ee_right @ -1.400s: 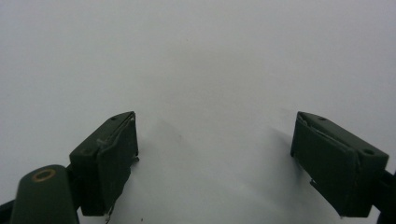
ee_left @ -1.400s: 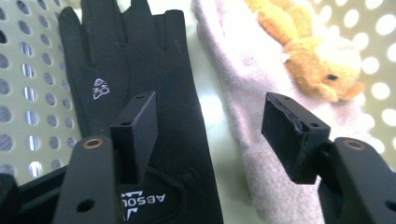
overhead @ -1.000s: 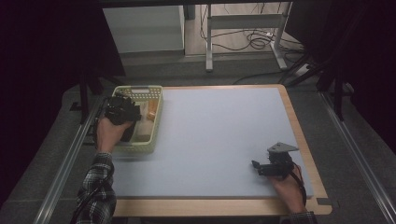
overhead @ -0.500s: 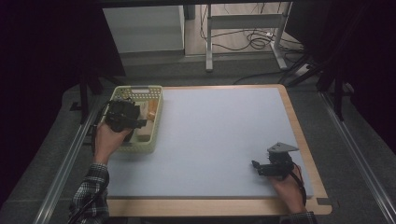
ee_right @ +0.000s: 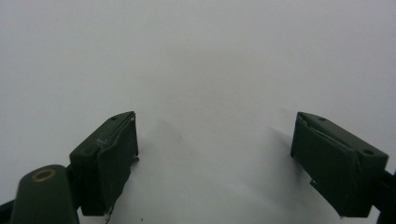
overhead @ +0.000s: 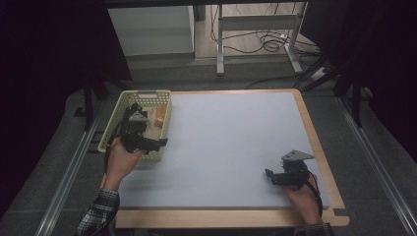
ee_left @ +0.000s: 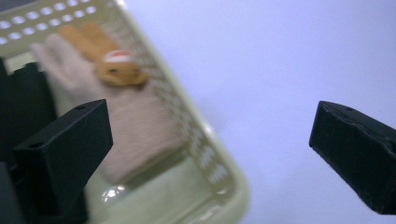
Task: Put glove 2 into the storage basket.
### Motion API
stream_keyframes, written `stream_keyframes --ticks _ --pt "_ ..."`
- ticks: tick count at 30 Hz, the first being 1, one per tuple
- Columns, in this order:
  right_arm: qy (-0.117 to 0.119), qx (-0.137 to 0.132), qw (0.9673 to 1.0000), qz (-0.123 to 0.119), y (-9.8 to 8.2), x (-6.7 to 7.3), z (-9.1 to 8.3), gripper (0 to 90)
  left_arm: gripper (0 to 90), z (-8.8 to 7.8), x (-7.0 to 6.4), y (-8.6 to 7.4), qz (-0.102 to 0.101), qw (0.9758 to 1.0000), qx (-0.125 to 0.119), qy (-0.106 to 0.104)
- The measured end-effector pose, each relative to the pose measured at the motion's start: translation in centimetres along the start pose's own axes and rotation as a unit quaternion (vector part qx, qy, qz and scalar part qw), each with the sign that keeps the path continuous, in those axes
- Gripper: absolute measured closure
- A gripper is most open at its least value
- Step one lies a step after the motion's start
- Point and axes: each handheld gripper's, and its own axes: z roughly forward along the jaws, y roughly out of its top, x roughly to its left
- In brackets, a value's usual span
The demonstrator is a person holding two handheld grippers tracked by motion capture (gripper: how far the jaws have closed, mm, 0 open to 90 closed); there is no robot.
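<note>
Landmark: pale green basket [overhead: 109, 132] at the far left edge of the table mat [overhead: 231, 147]. Left gripper [overhead: 156, 142] hovers over the basket's near right corner; jaws have just been opening and now stand wide, nothing between them. In the left gripper view [ee_left: 210, 149] the basket rim [ee_left: 205, 154] runs between the jaws, one jaw over the basket inside, the other over bare mat. Inside the basket: a beige cloth [ee_left: 135, 126] lying flat, an orange plush toy [ee_left: 109, 56] on its far end, plus a black item [ee_left: 23, 102] beside the cloth. Right gripper [overhead: 269, 175] rests well apart from the basket, near the table's near right corner, jaws wide and empty over bare mat [ee_right: 210, 70].
</note>
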Motion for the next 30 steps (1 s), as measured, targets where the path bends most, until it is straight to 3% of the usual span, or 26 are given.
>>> stream_keyframes --ticks 7,15,22,25,30 --pt "0.000 0.000 1.0000 0.000 0.0 0.0 0.0 14.5 0.0 1.3 -3.6 -1.7 0.028 0.9989 -0.023 -0.030" --pt "0.000 0.000 1.0000 -0.001 0.0 0.0 0.0 14.5 0.0 3.3 -6.3 -3.9 0.060 0.9971 -0.022 -0.042" --pt "0.000 -0.001 1.0000 -0.001 0.0 0.0 0.0 14.5 0.0 5.5 -7.7 -6.0 0.074 0.9959 -0.006 -0.052" --pt "0.000 -0.001 1.0000 -0.001 0.0 0.0 0.0 14.5 0.0 6.5 -8.1 -6.8 0.083 0.9954 0.008 -0.047" --pt "0.000 -0.001 1.0000 -0.001 0.0 0.0 0.0 14.5 0.0 7.5 -8.5 -7.5 0.084 0.9949 0.017 -0.052"
